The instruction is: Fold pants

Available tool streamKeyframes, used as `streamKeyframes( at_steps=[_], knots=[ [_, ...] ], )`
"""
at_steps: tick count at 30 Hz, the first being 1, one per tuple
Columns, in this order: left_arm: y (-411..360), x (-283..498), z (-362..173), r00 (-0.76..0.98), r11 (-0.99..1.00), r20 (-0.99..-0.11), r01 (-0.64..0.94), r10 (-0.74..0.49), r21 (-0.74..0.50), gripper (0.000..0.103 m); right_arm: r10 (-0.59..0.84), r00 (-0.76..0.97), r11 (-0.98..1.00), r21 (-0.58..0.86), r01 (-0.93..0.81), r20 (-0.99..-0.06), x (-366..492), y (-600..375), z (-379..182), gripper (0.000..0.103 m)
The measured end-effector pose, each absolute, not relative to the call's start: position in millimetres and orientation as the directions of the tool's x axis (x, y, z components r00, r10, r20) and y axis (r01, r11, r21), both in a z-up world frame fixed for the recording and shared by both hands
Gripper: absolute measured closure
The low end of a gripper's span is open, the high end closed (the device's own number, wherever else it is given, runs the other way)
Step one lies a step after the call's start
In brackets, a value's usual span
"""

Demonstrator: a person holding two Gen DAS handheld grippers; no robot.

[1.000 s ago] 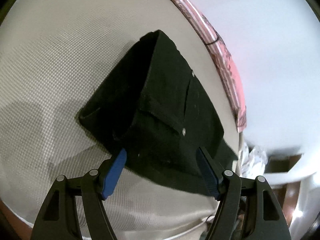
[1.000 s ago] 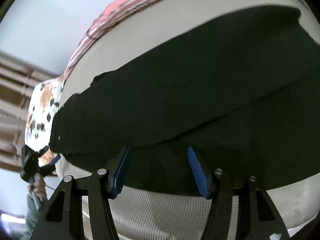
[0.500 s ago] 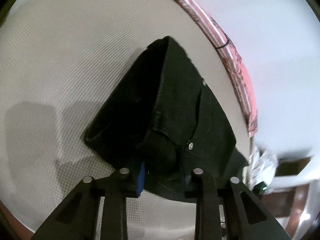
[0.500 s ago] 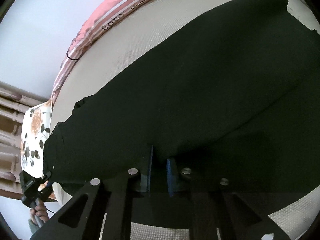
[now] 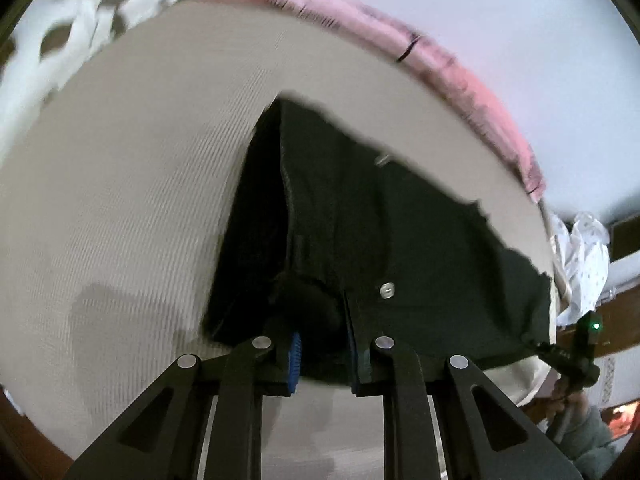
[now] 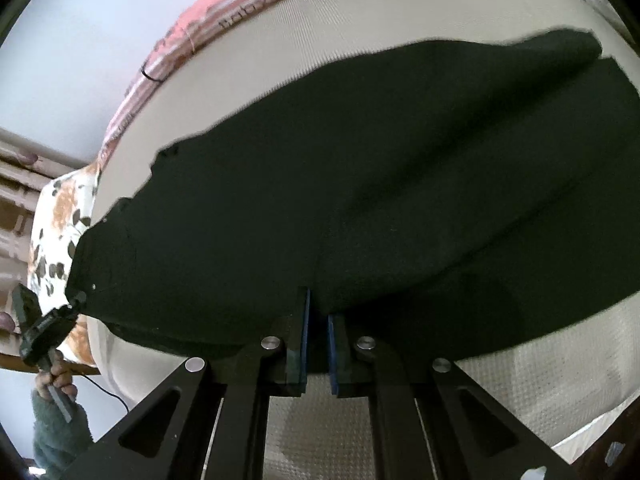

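Black pants [image 5: 360,240] lie on a beige textured mattress [image 5: 140,200]. My left gripper [image 5: 320,352] is shut on the near waist edge, beside a metal button [image 5: 387,291], and holds it raised off the mattress. In the right wrist view the pants [image 6: 360,180] spread wide across the mattress [image 6: 520,380]. My right gripper [image 6: 317,328] is shut on their near edge, lifted a little. Each view shows the other gripper at the pants' far corner, the right one in the left wrist view [image 5: 576,352] and the left one in the right wrist view [image 6: 44,328].
A pink striped blanket [image 5: 460,72] runs along the mattress's far edge by the white wall. A floral pillow [image 6: 56,216] lies at one end. White crumpled cloth [image 5: 580,248] sits past the other end. The wooden bed frame [image 6: 600,440] borders the near side.
Both grippers went from open to shut on the pants' near edge. Since then they have lifted it and the left view has swung to show more of the mattress.
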State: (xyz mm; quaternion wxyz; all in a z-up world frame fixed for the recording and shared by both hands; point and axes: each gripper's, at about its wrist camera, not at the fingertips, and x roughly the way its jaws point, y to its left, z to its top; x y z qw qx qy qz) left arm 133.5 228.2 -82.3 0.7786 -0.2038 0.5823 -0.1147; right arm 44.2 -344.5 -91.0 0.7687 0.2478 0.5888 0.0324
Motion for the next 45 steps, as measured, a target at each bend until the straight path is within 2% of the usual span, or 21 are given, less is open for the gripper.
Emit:
streamKeyframes(
  at_steps=[5,12,16,18,20,25,28,35,40,45],
  knots=[
    [233,122,-87,0.287,0.893,-0.865,-0.061,-0.412,-0.446,0.085,0.344,0.31,0.879,0.42,0.224,-0.886,37,-343,-85,0.097],
    [221,126,-92,0.301,0.928,-0.89,-0.044,-0.341,-0.371,0.081,0.358,0.297,0.874,0.429,0.226,-0.885,43,-341,-95,0.097],
    [221,122,-88,0.322,0.923,-0.886,-0.078,-0.333,-0.376,0.076,0.426,0.3,0.83,0.5,0.246,-0.854,40,-354,-96,0.087],
    [222,118,-82,0.323,0.922,-0.888,-0.098,-0.327,-0.375,0.071,0.424,0.323,0.821,0.51,0.256,-0.846,36,-364,-90,0.071],
    [222,113,-72,0.337,0.933,-0.894,-0.101,-0.294,-0.345,0.059,0.387,0.364,0.826,0.494,0.271,-0.847,28,-384,-82,0.063],
    [213,93,-42,0.389,0.975,-0.906,-0.073,-0.166,-0.21,0.055,0.31,0.432,0.787,0.483,0.383,-0.847,16,-449,-77,0.063],
    [184,83,-19,0.472,0.994,-0.875,0.012,-0.104,-0.112,0.055,0.259,0.46,0.746,0.478,0.464,-0.849,14,-493,-79,0.063],
    [93,82,-6,0.519,0.966,-0.824,0.228,-0.226,-0.122,0.051,0.17,0.49,0.7,0.455,0.551,-0.855,28,-569,-82,0.064],
    [15,94,-25,0.448,0.925,-0.85,0.363,-0.275,-0.108,0.051,0.147,0.514,0.683,0.462,0.565,-0.845,45,-601,-83,0.066],
    [-40,95,-44,0.38,0.884,-0.878,0.458,-0.292,-0.095,0.051,0.143,0.527,0.688,0.467,0.556,-0.838,56,-606,-81,0.074]
  ],
)
